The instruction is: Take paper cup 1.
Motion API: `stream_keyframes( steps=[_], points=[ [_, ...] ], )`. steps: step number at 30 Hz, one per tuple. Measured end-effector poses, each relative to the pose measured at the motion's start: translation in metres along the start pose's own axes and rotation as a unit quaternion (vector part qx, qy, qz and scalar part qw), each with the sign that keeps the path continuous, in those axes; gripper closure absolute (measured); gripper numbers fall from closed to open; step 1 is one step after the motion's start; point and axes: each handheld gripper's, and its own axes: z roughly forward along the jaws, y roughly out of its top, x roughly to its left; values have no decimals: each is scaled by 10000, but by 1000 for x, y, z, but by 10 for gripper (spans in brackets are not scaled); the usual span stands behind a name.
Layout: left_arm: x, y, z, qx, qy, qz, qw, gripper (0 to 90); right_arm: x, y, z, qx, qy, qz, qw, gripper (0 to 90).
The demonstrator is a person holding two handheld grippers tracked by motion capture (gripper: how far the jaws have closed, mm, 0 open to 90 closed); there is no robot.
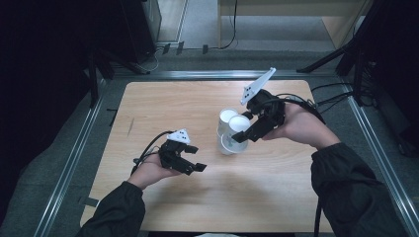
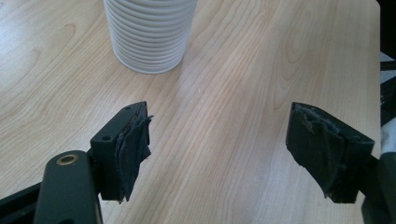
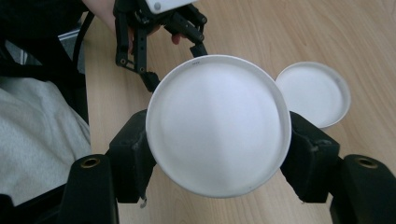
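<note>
My right gripper (image 3: 217,154) is clenched on a white paper cup (image 3: 218,123), one black pad pressed against each side of its wall, its bottom facing back at me between my fingers. Just beyond that cup and off to one side stands the stack of white cups (image 3: 314,93) on the wooden table (image 3: 280,32). My left gripper (image 2: 219,144) is spread wide with nothing between its pads, bare table under the gap and the ribbed stack of cups ahead of my fingertips, apart from them.
</note>
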Motion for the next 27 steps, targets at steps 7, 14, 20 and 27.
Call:
stream_keyframes(
  steps=[7,14,20,27],
  points=[
    [-5,1,-2,-151,-232,136,9995,176,6,-25,18,-134,87,-101,9998,344],
    [-8,2,0,-83,-323,256,9991,175,7,-48,37,-372,164,-7,9992,345],
    [-9,3,1,-131,-373,306,9988,177,4,-62,54,-487,225,91,9985,347],
    [-10,5,4,-143,-488,370,9980,178,4,-71,70,-615,310,176,9975,346]
  ],
)
